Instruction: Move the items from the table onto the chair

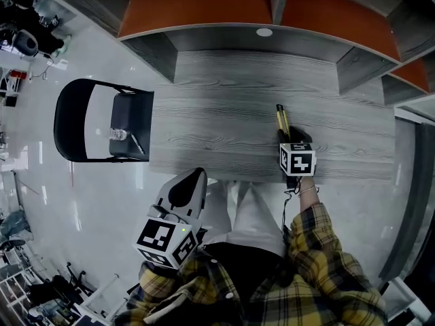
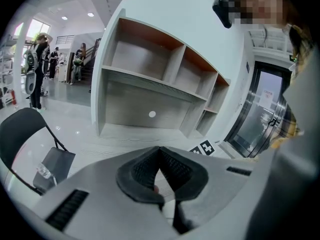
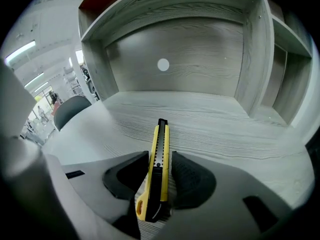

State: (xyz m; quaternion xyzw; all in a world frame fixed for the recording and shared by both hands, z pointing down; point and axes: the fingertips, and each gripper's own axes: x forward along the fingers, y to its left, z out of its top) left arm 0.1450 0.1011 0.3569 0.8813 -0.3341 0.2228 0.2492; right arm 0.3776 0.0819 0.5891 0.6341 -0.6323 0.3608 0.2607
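A: Where's the utility knife (image 3: 158, 169) relative to the jaws?
B: Right between them. The right gripper (image 1: 285, 136) is down on the table (image 1: 224, 100), right half, near edge. Its jaws are spread wide, one pad on each side of the handle, and I see no clamp on it. The knife lies flat on the table.
A: Axis?
B: Long axis runs near-to-far, in line with the jaws. The butt end is nearest the gripper body and the blade end points at the far shelves (image 1: 204, 5). I'd say a straight close lands on the handle's flat sides with no re-aim.
A: Other side?
B: The left gripper (image 1: 192, 179) is off the table, held over the person's lap, left of centre. Its jaws are together at the tips with nothing in them. It's well apart from the knife, so the right one is the obvious pick.
A: Chair?
B: The chair (image 1: 71, 117) stands just off the table's left end. The seat already has a clear bottle (image 1: 119, 134) on it and a thin dark item (image 1: 136, 143) just beside that. I can't tell what the thin one is.
A: Anything else left on the table?
B: The knife is the only loose thing I see there.
A: Risk?
B: The carry runs right-to-left across the whole table. The seat is partly taken, so set the knife down beside the bottle, not on it.
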